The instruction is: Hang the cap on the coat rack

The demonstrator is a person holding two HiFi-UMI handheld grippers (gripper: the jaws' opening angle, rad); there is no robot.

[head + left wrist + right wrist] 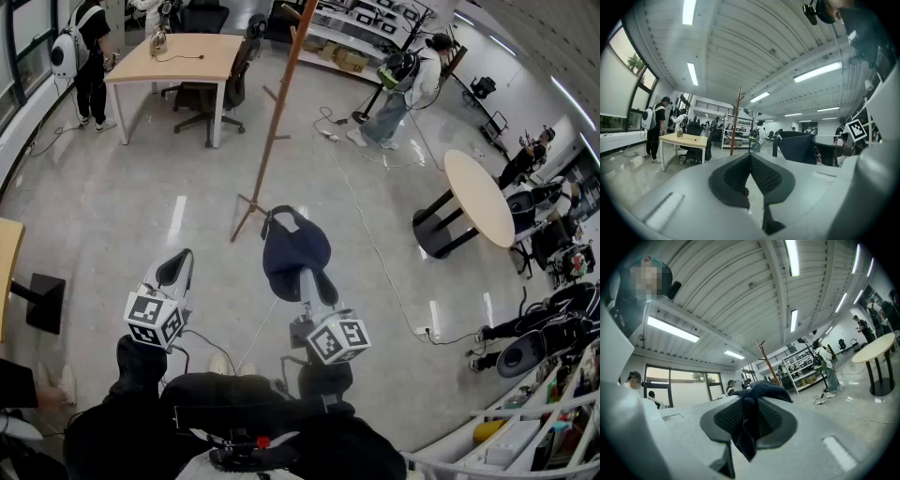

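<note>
Some of cap [296, 246] behind right hand-held gripper [303, 274]

Head view looks steeply down from above on the left claw [176, 267], right claw [302, 278] and floor [112, 216], rack [275, 112] ahead. Each claw view sits close behind its own jaws, aimed low across the room and up at the ceiling [754, 42]; all three share the rack.
</note>
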